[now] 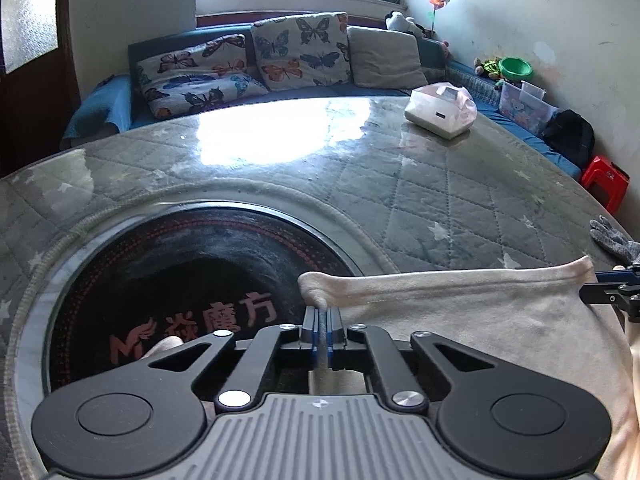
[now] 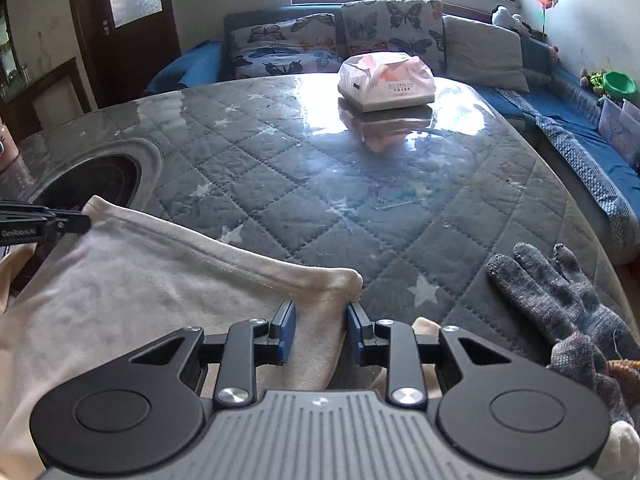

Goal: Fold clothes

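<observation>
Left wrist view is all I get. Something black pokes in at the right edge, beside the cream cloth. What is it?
Observer: That is the right hand-held gripper. Its jaws stand apart, and a corner of the cream cloth lies between them, not pinched.
Operator: And the grey scrap above it, at my edge?
Observer: A whole grey knitted glove, lying flat on the table to the right of that corner.
Operator: The white pack at the far end looks blank to me.
Observer: From the right wrist view the pack shows pink and orange print under its clear wrap.
</observation>
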